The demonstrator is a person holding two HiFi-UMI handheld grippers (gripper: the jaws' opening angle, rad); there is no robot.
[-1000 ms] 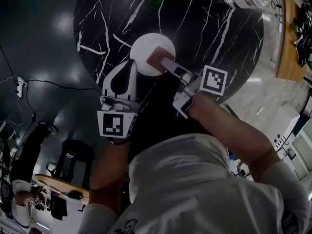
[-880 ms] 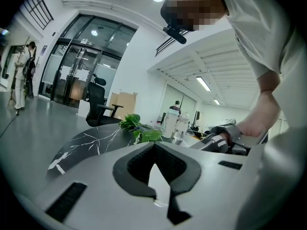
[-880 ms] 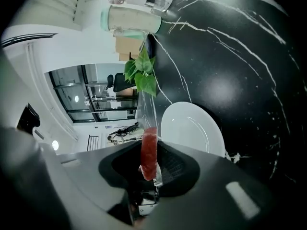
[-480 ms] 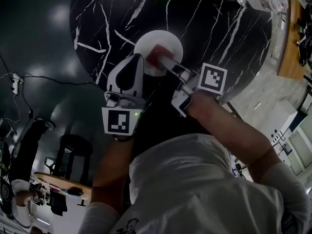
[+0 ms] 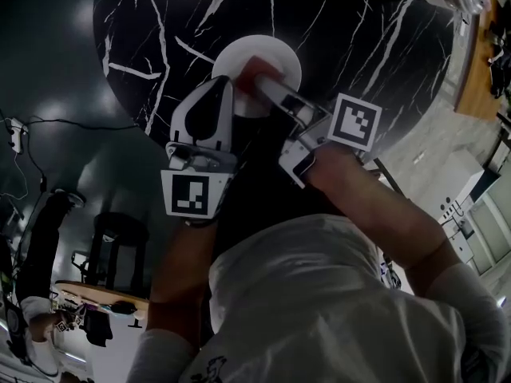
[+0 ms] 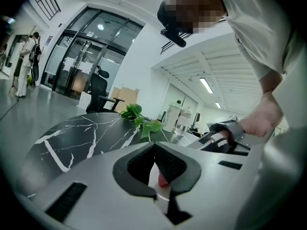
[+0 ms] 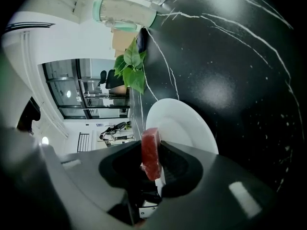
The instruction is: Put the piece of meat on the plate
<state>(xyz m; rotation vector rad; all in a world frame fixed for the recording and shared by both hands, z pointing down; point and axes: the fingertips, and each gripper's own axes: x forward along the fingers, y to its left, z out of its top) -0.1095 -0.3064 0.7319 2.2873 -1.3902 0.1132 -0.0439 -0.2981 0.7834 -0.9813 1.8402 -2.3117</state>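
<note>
**Right gripper.** The right gripper (image 7: 155,151) was closed on the piece of meat (image 7: 150,152). In the right gripper view the red slab stood on edge between the two dark pads, clamped on both flat faces, with its upper end projecting past the jaw tips. The jaws were partly apart, no wider than the thickness of the slab. In the head view the right gripper (image 5: 268,87) reached in from the lower right.

**Piece of meat.** The meat (image 5: 250,69) was over the near part of the white plate (image 5: 281,53). From the right gripper view the plate (image 7: 189,123) lay directly beyond the slab. Contact between meat and plate could not be determined.

**Left gripper.** In the left gripper view the left gripper (image 6: 153,146) had its jaws brought together at the tips, with nothing between the pads. Only a narrow slit remained behind the tips, through which a strip of the plate and a spot of red showed. In the head view the left gripper (image 5: 224,88) pointed at the near-left rim of the plate, just beside the right gripper. Contact with the rim could not be determined.

**Surroundings.** The plate rested on a round black surface (image 5: 343,46) with white veining. A leafy sprig (image 7: 132,65) and a clear bottle (image 6: 181,124) stood at the far side of that surface, well apart from the plate.
</note>
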